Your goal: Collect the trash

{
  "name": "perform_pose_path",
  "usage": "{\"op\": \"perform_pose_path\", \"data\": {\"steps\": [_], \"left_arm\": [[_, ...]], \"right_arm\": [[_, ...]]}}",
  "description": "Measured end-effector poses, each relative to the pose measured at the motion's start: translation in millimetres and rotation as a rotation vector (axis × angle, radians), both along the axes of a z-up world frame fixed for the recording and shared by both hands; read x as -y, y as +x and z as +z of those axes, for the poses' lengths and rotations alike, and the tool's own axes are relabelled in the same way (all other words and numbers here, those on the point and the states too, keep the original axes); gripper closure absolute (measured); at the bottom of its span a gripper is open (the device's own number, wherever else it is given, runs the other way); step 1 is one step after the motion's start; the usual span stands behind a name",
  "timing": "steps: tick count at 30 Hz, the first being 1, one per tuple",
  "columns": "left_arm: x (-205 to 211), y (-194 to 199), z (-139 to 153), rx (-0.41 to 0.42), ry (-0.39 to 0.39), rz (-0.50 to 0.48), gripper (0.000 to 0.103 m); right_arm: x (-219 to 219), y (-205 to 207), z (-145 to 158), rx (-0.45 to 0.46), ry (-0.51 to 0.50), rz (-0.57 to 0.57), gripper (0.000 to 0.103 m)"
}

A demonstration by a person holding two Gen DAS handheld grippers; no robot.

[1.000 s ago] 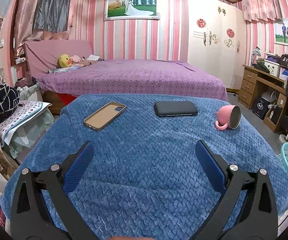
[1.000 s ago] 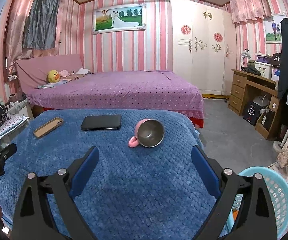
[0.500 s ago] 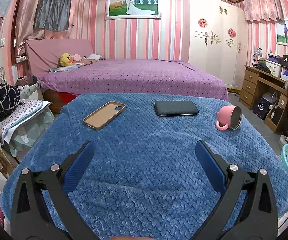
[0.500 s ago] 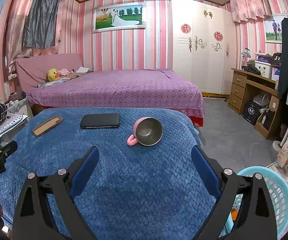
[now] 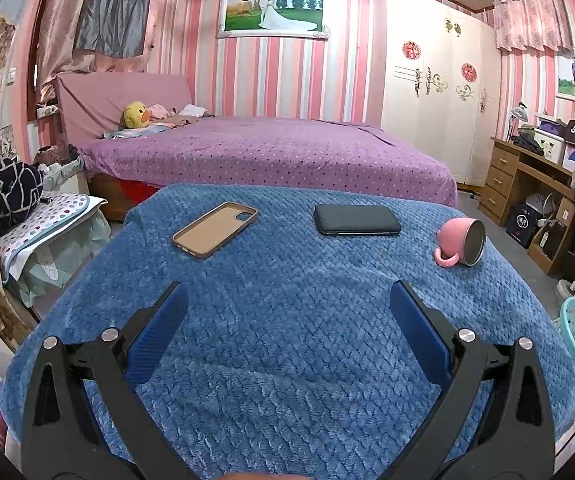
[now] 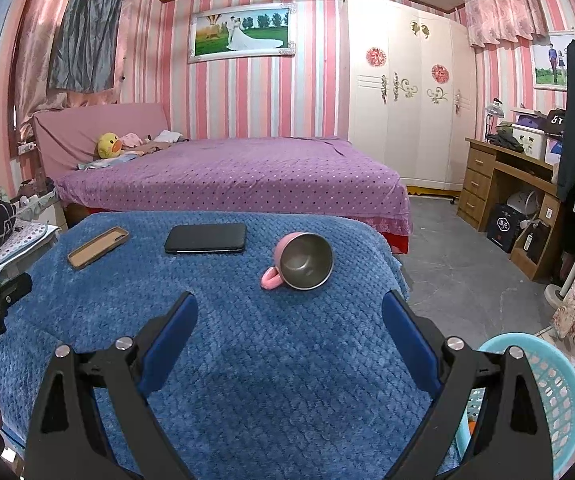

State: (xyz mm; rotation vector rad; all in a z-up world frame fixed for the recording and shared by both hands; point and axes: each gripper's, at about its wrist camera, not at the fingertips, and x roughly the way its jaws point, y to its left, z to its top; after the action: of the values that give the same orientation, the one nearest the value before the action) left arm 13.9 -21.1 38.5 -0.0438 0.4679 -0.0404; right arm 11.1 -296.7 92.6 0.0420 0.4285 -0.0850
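A pink-striped bedroom with a purple dotted bed (image 5: 271, 152) lies behind a table draped in a plush, waffle-textured blue blanket (image 5: 287, 320), on which lie a tan phone case (image 5: 214, 229), a flat black phone (image 5: 356, 220) and a tipped pink mug (image 6: 301, 262). Only the right wrist view looks into the mug's metal interior and shows most of the round, perforated turquoise basket (image 6: 559, 392) on the floor beside the table. Both the left gripper (image 5: 287, 328) and right gripper (image 6: 289, 332) hover spread wide, holding nothing.
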Motion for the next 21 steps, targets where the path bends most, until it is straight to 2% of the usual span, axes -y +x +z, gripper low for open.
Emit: {"op": "perform_pose_path", "data": {"steps": [21], "left_arm": [[-3.1,-1.9,4.3,0.002,0.0,-0.007,0.005]], "right_arm": [[-0.1,0.6,-1.9,-0.002,-0.004,0.004,0.012]]}}
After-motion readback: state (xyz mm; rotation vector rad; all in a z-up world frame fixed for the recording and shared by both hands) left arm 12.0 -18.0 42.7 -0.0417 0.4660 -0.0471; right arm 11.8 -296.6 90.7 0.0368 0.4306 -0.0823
